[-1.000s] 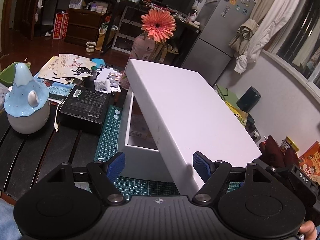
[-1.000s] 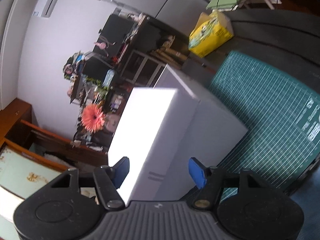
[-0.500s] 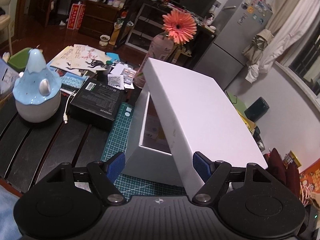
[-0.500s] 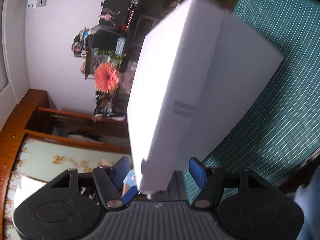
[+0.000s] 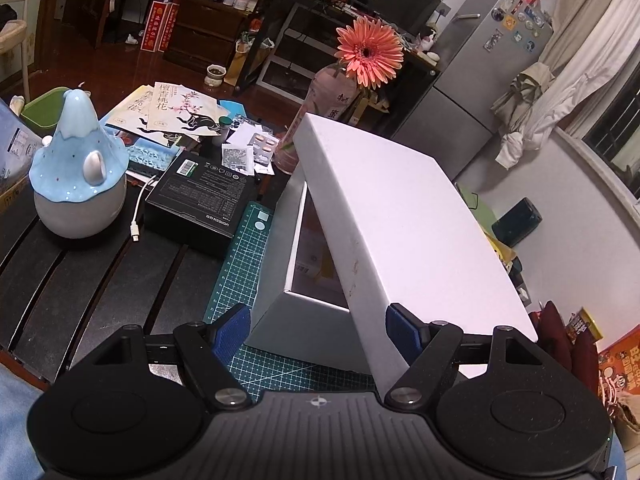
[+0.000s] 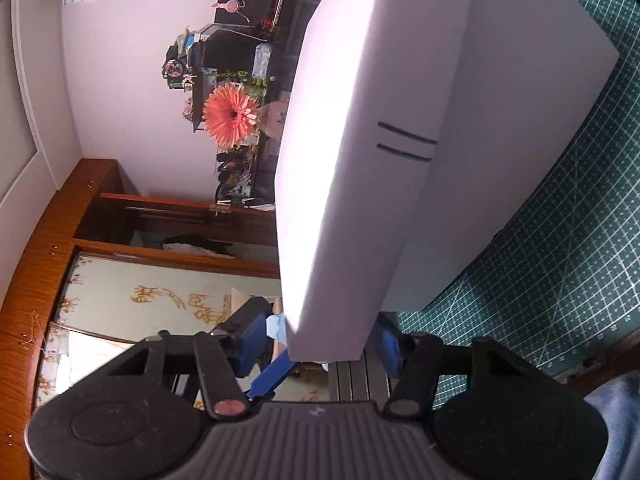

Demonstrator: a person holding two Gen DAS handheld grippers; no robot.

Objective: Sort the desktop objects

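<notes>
Since a second ago the flat white cardboard lid (image 5: 404, 232) has tipped further up on its left edge, so more of the box's inside shows, and in the right wrist view its near corner has come in between the right claw's (image 6: 320, 344) blue pads, where before it stood well ahead of them. The dark slatted desk (image 5: 80, 280) carries everything; a green gridded cutting mat (image 5: 240, 272) lies on it. The open white rectangular box (image 5: 296, 320) stands on the mat, and the lid leans over it, raised on the left and low on the right, with printed card visible inside the box. The right claw's jaws are closing with the lid's corner between them; the pads sit just beside the lid's faces, and I cannot tell whether they press on it yet. The left claw (image 5: 316, 332) is apart, its pads either side of the box's near wall and the lid's near end, clamped on neither. Left of the mat lies a flat black printed carton (image 5: 200, 200) with a white cable (image 5: 138, 212) beside it. Further left stands a pale blue and white ceramic mountain-shaped jar (image 5: 76, 176). Behind the box an orange gerbera (image 5: 370, 56) rises from a pink bottle (image 5: 320, 120).
</notes>
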